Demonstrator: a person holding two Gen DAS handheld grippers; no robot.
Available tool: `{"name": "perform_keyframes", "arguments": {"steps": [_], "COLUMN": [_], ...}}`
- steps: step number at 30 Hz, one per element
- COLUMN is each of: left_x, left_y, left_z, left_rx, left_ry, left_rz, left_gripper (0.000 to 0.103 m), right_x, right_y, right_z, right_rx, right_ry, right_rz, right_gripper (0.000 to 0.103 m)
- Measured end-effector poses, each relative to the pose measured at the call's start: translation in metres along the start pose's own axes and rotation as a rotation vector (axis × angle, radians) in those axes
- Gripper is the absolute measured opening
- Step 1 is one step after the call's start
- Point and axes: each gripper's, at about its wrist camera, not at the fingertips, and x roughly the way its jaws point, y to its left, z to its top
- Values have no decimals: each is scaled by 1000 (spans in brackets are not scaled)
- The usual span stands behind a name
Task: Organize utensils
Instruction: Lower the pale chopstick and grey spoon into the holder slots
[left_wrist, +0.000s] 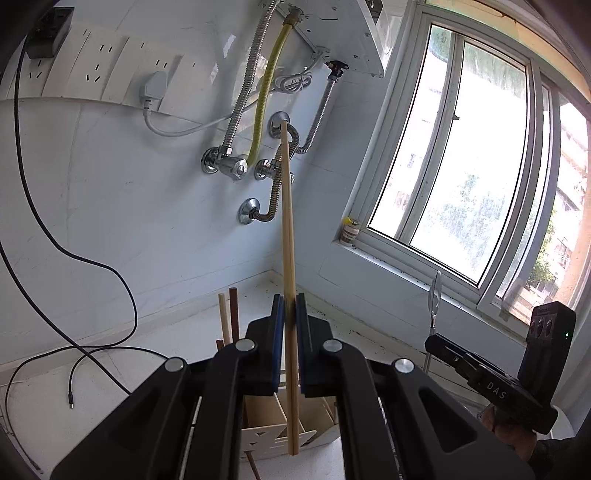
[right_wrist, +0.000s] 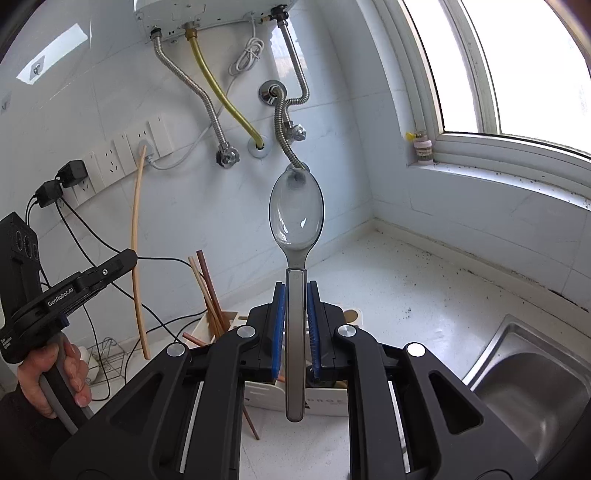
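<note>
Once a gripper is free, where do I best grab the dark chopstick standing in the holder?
The dark chopstick: probably take its top end, clear above the holder. Come from above, tilted to match its leftward lean, pinching across the shaft; a pale chopstick stands close beside it.

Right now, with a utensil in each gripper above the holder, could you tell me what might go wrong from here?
1. The left gripper pinches a long chopstick low on its length, so most of it stands above the pads; it may pivot or slip while lowering.
2. The utensil holder already has chopsticks leaning in it; an incoming tip could snag them.
3. The right gripper holds the spoon near the sink; a slip could drop it there.
</note>
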Motion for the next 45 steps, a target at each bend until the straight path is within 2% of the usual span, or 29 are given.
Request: {"name": "perform_keyframes", "arguments": {"steps": [5, 16, 24, 35, 40, 45], "left_x": [7, 33, 37, 35, 37, 36], "left_y": [9, 16, 18, -2, -7, 0], "left_z": [-1, -4, -17, -41, -56, -63], "left_rx": [-25, -19, -2, 116, 161, 119], "left_ry": [-34, -51, -122, -239, -247, -264], "left_rz": [-8, 6, 63, 120, 124, 129], "left_gripper": [6, 6, 6, 6, 6, 6], "right_x": [3, 16, 23, 30, 35, 38], "right_y": [-5, 0, -8, -5, -6, -8], "right_z": [-17, -31, -42, -58, -65, -69], "right_rx": [-19, -94, -96, -189, -194, -199], "right_ry": [-108, -207, -235, -301, -312, -314], "right_rz": [-18, -44, -65, -94, -111, -119], "right_gripper": [11, 11, 11, 11, 11, 11]}}
